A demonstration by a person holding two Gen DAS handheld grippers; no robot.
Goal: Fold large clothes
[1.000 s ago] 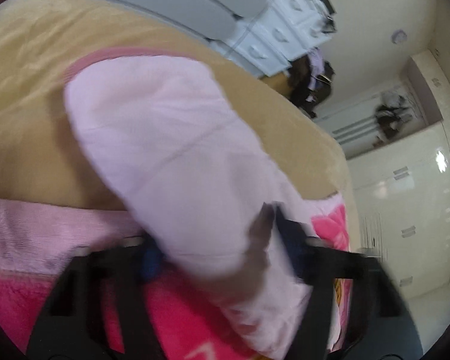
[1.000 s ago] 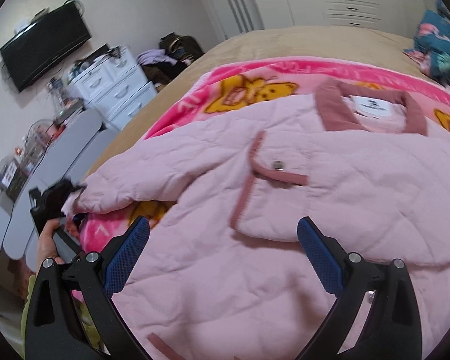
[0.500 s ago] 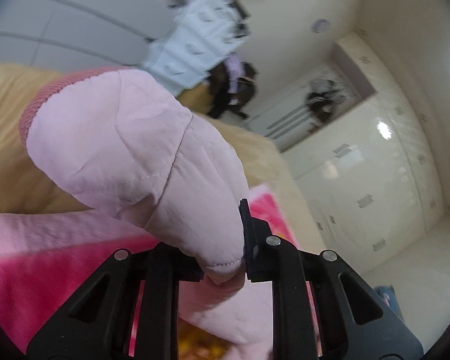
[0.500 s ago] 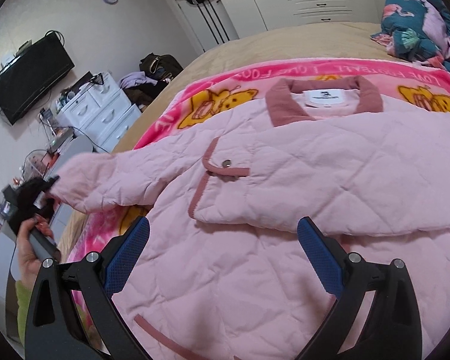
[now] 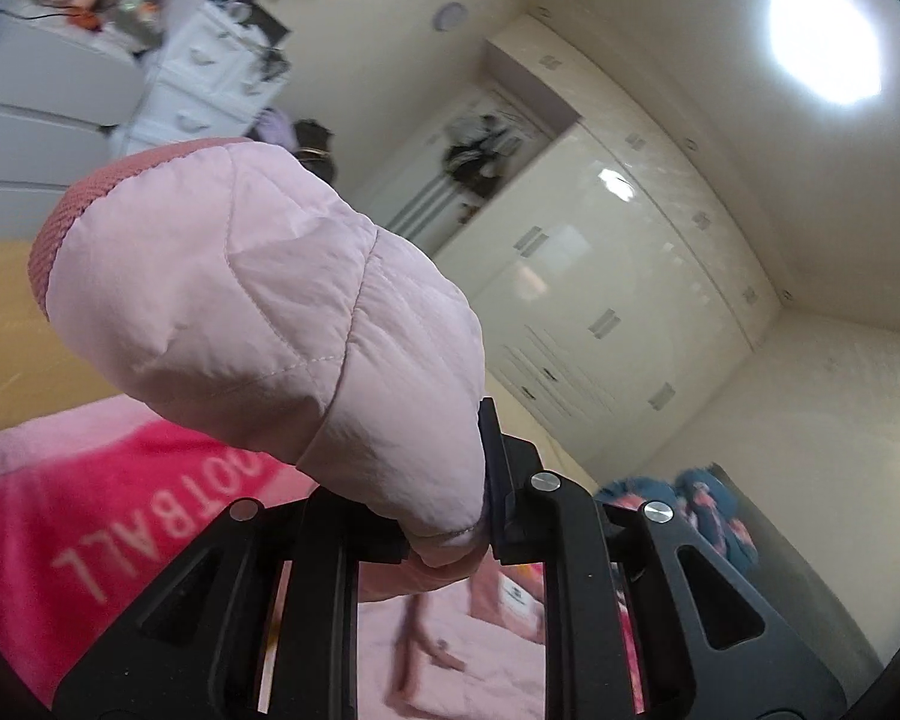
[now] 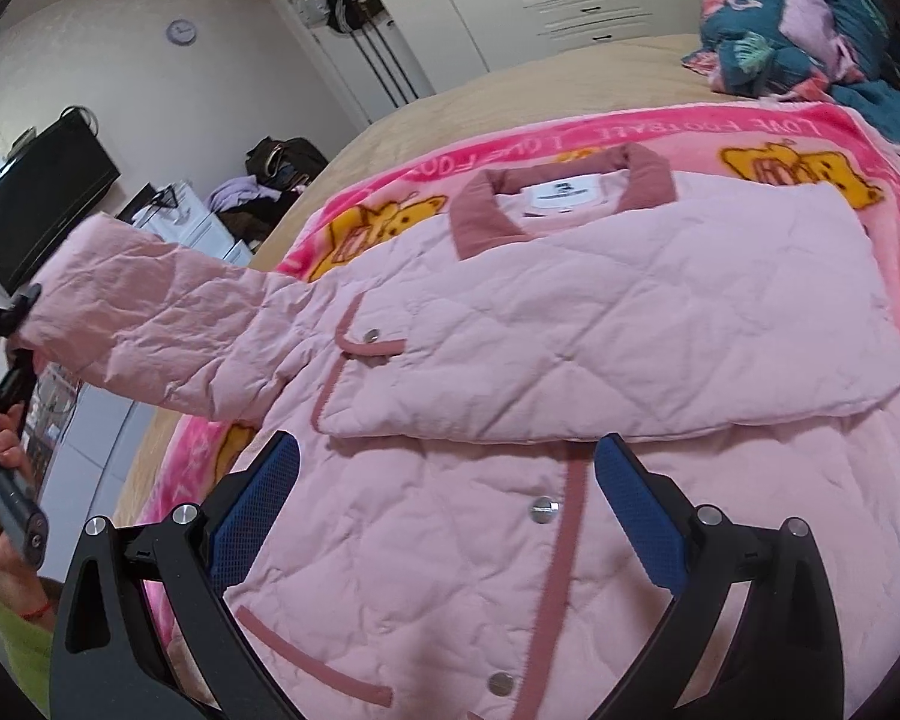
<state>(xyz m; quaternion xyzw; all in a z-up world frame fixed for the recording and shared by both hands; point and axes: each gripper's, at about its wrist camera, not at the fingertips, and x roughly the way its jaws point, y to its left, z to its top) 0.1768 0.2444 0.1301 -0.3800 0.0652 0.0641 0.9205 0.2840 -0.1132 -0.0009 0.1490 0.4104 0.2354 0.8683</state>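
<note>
Jacket [image 6: 570, 360]: pink quilted, lying front-up across the pink cartoon blanket [image 6: 780, 126] on the bed [image 6: 510, 84], collar toward the far side.

Left wrist view: my left gripper [image 5: 450, 528] is clenched on the jacket's sleeve [image 5: 258, 300], close to the cuff end. Fabric bunches between the black fingers, and the sleeve bulges up ahead of them. Darker pink ribbed cuff [image 5: 72, 204] sits at the sleeve's far tip, upper left. Gripper points roughly level; beyond it I see the glossy white wardrobe [image 5: 618, 276], a white dresser [image 5: 204, 72] and a bright ceiling light [image 5: 828, 42]. Blanket lettering shows below left; more of the jacket is visible low down between the finger frames, blurred.

Right wrist view: my right gripper [image 6: 447, 507] is released, blue pads [image 6: 642, 516] spread wide, hovering over the jacket's lower front near a snap button [image 6: 543, 510]. Nothing between the pads; can't tell if the tips touch the fabric. One side of the jacket is folded in over the chest. The other sleeve [image 6: 150, 324] is lifted off the bed at left, stretched out to the left gripper [image 6: 6, 324], held by a person's hand [image 6: 0, 516]. A wall TV [image 6: 36, 192] and a clock [image 6: 181, 31] show at left, and a heap of teal bedding [image 6: 810, 30] sits at the bed's far right corner.
</note>
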